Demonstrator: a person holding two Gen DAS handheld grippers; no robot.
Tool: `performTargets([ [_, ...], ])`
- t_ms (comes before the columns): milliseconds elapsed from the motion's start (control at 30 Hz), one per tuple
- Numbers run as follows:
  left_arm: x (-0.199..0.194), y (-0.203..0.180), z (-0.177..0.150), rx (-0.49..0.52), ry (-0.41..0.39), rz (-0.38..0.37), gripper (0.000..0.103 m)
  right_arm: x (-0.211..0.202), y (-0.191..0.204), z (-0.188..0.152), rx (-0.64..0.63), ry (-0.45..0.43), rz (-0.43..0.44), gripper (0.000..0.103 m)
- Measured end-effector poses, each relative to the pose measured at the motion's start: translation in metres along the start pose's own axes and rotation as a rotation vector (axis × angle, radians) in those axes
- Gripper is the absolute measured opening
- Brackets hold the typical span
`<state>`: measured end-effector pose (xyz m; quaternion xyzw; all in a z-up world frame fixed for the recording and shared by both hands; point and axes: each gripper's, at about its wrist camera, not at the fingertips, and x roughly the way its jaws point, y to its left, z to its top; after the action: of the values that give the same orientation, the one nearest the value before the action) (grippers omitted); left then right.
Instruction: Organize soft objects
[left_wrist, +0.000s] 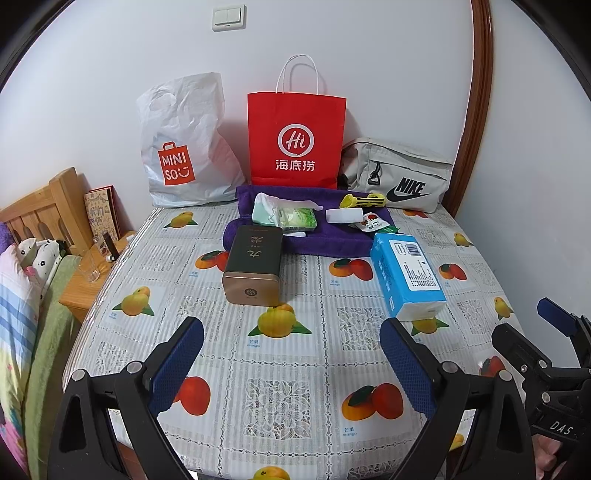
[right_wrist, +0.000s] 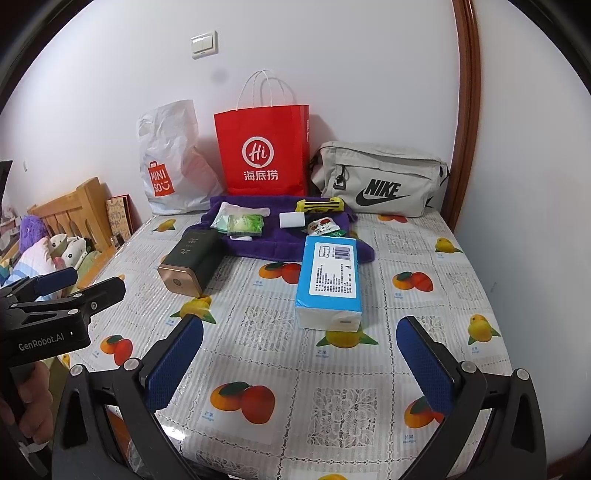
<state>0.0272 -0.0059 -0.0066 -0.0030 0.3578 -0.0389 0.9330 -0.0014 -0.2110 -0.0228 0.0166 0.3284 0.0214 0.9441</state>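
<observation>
Both my grippers, left gripper (left_wrist: 291, 363) and right gripper (right_wrist: 299, 363), gaped empty; tissue pack (right_wrist: 329, 280) at 12 o'clock, best squeezed gently across long sides

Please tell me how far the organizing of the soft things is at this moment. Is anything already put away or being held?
Nothing looks done yet. The left gripper and right gripper are both open and empty above the table. The blue tissue pack lies on the tablecloth, and the small packets sit on the purple towel. The three bags stand at the back; whether anything is inside cannot be seen. All sorting seems left.
</observation>
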Motion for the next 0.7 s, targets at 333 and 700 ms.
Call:
performTargets([
  [333, -0.0006, -0.0004, 0.0, -0.001, 0.001, 0.002, 0.097, -0.0011, 0.001, 0.0, 0.002, -0.003, -0.001, 0.103],
  [700, -0.001, 0.0001, 0.0003, -0.001, 0.001, 0.001, 0.097, -0.0013, 0.0012, -0.0004, 0.002, -0.002, 0.001, 0.103],
])
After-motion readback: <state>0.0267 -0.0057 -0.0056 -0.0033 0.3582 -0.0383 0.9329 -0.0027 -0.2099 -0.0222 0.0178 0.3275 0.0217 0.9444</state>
